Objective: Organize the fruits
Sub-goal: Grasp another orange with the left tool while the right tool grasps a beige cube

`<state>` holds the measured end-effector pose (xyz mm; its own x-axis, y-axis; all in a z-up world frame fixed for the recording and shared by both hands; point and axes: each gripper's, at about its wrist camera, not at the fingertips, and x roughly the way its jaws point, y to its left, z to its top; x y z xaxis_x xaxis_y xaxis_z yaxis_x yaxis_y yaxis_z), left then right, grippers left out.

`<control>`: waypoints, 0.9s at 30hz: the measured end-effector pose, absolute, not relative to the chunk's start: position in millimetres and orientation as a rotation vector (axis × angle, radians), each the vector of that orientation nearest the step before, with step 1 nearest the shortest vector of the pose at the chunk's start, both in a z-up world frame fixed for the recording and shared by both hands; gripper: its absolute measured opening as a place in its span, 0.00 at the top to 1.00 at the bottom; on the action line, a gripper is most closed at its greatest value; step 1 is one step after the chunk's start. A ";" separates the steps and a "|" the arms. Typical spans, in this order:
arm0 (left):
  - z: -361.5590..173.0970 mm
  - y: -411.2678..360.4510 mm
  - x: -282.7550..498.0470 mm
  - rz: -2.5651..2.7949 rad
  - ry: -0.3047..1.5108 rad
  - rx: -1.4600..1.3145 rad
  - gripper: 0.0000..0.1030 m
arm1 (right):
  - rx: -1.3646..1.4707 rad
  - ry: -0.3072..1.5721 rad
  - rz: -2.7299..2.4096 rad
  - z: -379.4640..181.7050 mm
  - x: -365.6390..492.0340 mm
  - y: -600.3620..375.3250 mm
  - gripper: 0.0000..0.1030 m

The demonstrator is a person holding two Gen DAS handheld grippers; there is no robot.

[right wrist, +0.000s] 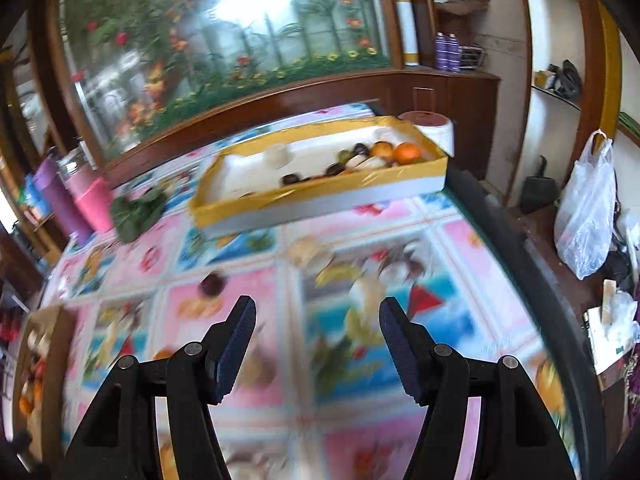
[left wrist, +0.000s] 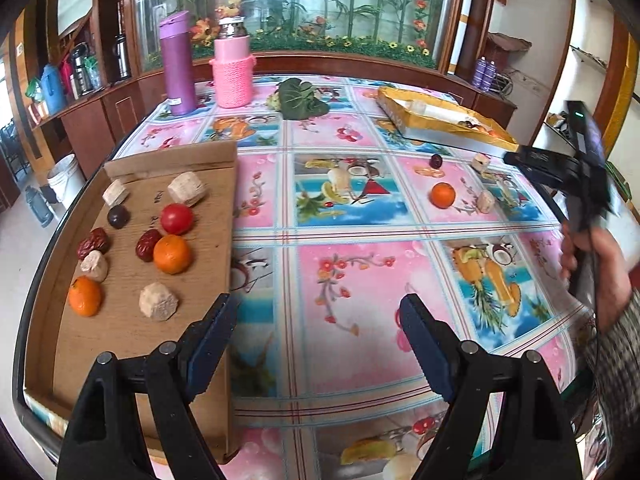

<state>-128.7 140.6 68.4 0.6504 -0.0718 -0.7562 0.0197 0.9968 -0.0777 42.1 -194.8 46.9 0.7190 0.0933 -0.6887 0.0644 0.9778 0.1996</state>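
Both my tongs empty over the bench, fruit split between tray, box and cloth.

My left tongs [left wrist: 318, 328] gape wide beside the cardboard tray [left wrist: 216, 184]; my right tongs [right wrist: 316, 320] stand half open, holding nothing, their view smeared. Aiming through that blur, I could nudge the dark plum [right wrist: 212, 283] and set it rolling. On the tray I count two oranges, one tomato [left wrist: 177, 219], two dates, one plum, four pale cakes. Loose: one orange [left wrist: 443, 195], one plum, two cakes. The gold box's [right wrist: 320, 200] contents are too blurred to count.
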 end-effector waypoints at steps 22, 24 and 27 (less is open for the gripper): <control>58.0 39.2 11.0 -0.261 0.841 -0.002 0.20 | 0.321 0.834 0.059 6.0 119.0 -198.5 0.38; 50.0 28.0 23.5 -0.268 0.853 0.008 0.22 | 0.320 0.838 0.077 5.2 119.2 -197.8 0.39; 41.7 18.7 34.2 -0.298 0.876 -0.004 0.36 | 0.295 0.844 0.091 5.5 118.9 -194.9 0.45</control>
